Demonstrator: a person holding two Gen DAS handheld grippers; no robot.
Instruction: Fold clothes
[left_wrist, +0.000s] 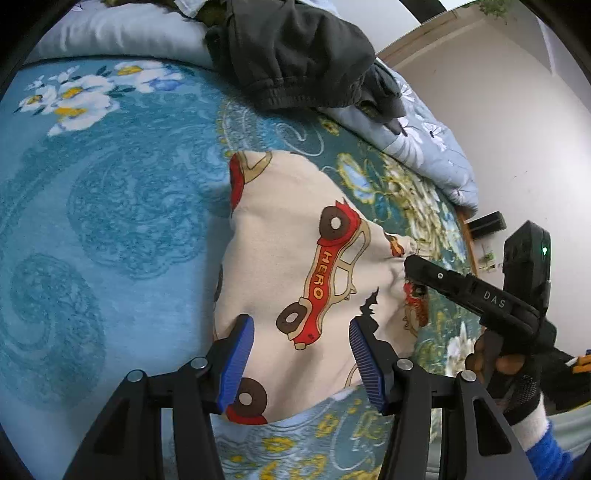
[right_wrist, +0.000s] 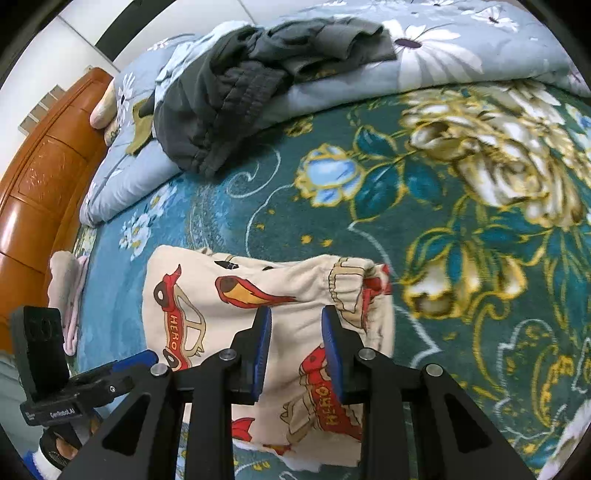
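A cream garment (left_wrist: 295, 258) printed with red "HERO" cars lies folded on the blue floral bedspread (left_wrist: 110, 221). My left gripper (left_wrist: 301, 360) hovers over its near part, blue pads wide apart with nothing between them. In the right wrist view the same garment (right_wrist: 221, 295) lies under my right gripper (right_wrist: 297, 350). Its pads stand a little apart and only the cloth below shows through the gap. The right gripper (left_wrist: 410, 264) also shows in the left wrist view, its tip at the garment's puckered right edge. The left gripper (right_wrist: 136, 360) shows at the lower left of the right wrist view.
A dark grey garment (right_wrist: 240, 96) lies heaped on a folded light-blue quilt (right_wrist: 461, 55) at the back of the bed. A pinkish cloth (right_wrist: 68, 291) lies near the wooden headboard (right_wrist: 37, 184). A gloved hand with a blue sleeve (left_wrist: 532, 417) holds the right gripper.
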